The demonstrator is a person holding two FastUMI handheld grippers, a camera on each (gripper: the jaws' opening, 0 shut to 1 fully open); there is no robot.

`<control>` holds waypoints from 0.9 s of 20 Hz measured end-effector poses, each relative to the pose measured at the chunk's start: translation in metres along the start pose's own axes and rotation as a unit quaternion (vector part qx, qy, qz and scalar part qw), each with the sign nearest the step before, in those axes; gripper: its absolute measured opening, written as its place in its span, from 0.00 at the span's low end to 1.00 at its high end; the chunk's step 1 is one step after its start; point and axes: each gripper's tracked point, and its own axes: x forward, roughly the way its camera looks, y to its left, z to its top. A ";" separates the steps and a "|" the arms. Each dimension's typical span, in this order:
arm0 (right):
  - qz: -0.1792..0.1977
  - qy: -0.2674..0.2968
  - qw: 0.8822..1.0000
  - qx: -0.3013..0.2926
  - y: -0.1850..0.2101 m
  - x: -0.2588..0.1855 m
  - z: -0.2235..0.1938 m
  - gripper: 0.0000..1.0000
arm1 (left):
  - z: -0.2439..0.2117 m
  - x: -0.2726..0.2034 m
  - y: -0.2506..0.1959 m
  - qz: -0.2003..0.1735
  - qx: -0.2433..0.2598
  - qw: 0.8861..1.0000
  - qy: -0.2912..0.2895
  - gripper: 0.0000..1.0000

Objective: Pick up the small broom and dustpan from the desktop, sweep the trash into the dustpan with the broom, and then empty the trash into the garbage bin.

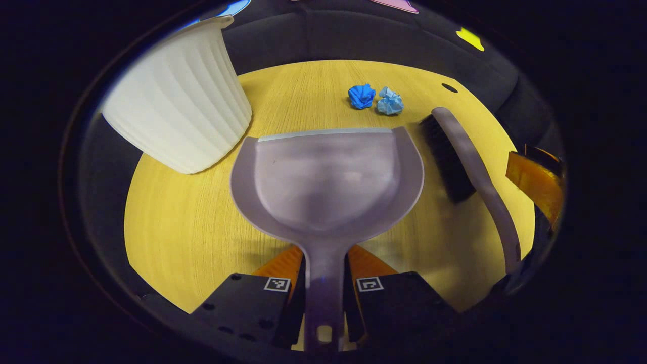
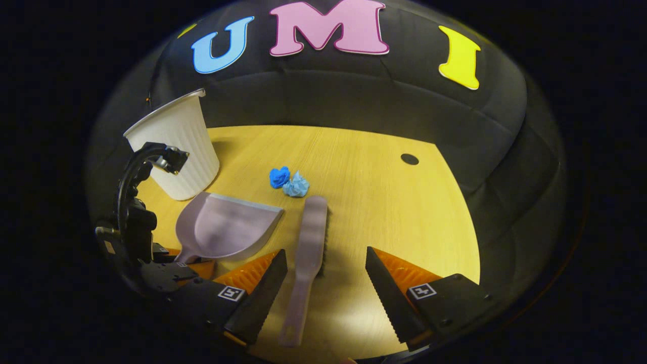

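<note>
A: Nearest item, left gripper view?

B: Left gripper [image 1: 324, 298], both fingers pressed against the dustpan handle, one on each side. Clamped on it.

A: Item gripped?

B: Dustpan [image 1: 328, 177], pale lilac, scoop facing away from the camera, its front lip toward the trash. It rests on or just over the desktop [image 1: 192, 227]; I cannot tell which.

A: Nearest item, right gripper view?

B: Right gripper [image 2: 323, 283], fingers spread wide apart. The broom [image 2: 308, 253] lies flat on the desktop between them, handle toward the camera. Neither finger touches it.

A: Broom details?

B: Same lilac as the dustpan, dark bristles along one long edge. In the left gripper view the broom [image 1: 475, 172] lies just to the right of the dustpan, apart from it.

A: Trash?

B: Two crumpled paper balls, touching. Dark blue ball [image 1: 362, 96] and light blue ball [image 1: 390, 102], on the desktop beyond the dustpan's lip. In the right gripper view they sit just past the broom's head, dark blue ball [image 2: 279, 177] to the left of the light blue ball [image 2: 296, 185].

A: Bin?

B: Garbage bin [image 1: 182, 96], white, ribbed, upright at the far left of the desktop, near the dustpan's left corner.

A: Other entries?

B: One dark round hole [image 2: 409, 159] in the desktop, far right.
</note>
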 end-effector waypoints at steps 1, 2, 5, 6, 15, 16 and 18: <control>0.002 0.036 0.999 0.002 0.006 0.003 -0.012 0.96 | -0.002 0.001 0.002 -0.007 -0.004 1.000 -0.001 0.31; 0.000 0.069 0.998 -0.003 0.010 0.005 -0.024 1.00 | -0.004 0.000 0.006 -0.009 -0.011 1.000 -0.002 0.31; -0.025 0.138 0.990 -0.006 0.005 0.014 -0.042 1.00 | -0.015 -0.005 0.020 -0.010 -0.022 1.000 -0.009 0.32; -0.041 0.149 0.988 -0.005 0.000 0.017 -0.042 0.99 | -0.017 -0.006 0.022 -0.013 -0.013 1.000 -0.013 0.33; -0.100 0.250 0.963 0.020 0.002 0.045 -0.073 0.65 | -0.021 -0.008 0.025 -0.050 -0.011 0.998 -0.045 0.33; -0.100 0.260 0.960 0.018 0.003 0.046 -0.075 0.70 | -0.021 -0.009 0.025 -0.054 -0.011 0.997 -0.046 0.31; -0.106 0.277 0.954 0.046 0.003 0.050 -0.077 0.39 | -0.022 -0.010 0.025 -0.058 -0.007 0.997 -0.045 0.31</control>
